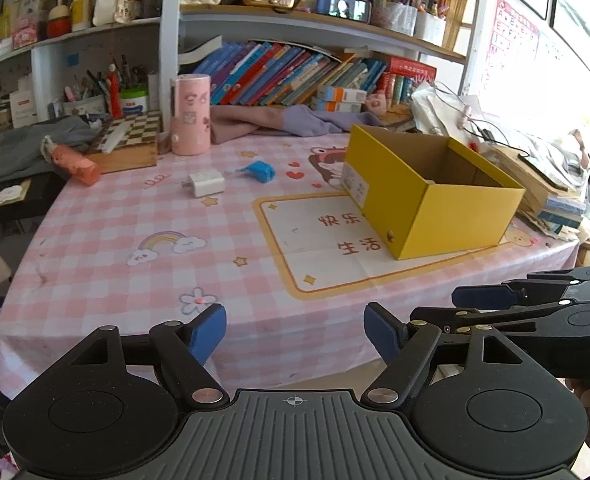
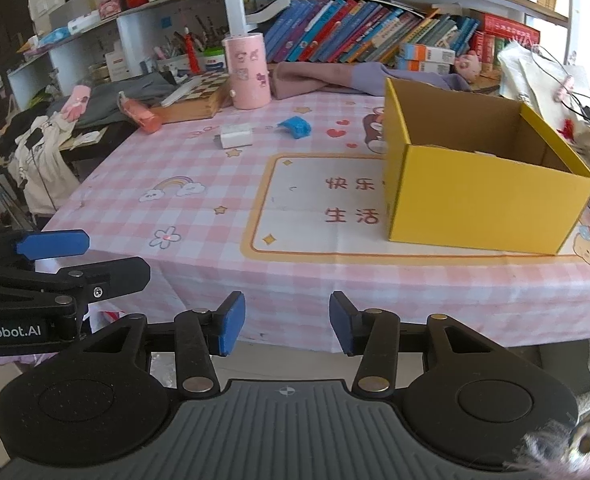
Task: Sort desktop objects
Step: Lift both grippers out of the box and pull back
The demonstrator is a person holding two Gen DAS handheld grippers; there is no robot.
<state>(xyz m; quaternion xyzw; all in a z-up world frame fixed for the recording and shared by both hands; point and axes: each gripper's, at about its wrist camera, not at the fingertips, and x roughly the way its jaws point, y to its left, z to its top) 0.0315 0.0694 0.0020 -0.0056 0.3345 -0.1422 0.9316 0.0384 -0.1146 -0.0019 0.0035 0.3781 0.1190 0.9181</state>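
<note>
White charger [image 1: 206,184], blue object [image 1: 259,171], yellow box [image 2: 483,176]

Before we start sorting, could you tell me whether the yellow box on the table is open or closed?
Open. The yellow box has no lid on it, and its brown cardboard inner walls show from above in both wrist views.

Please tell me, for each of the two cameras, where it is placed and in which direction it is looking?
Left wrist: sits on the left gripper, off the table's near edge, facing the bookshelf; its own open fingers show, with the right gripper at right.
Right wrist: sits on the right gripper, same edge, facing likewise; its open fingers show, with the left gripper at left.
Shared: yellow box, white charger, blue object, pink cylinder.
</note>
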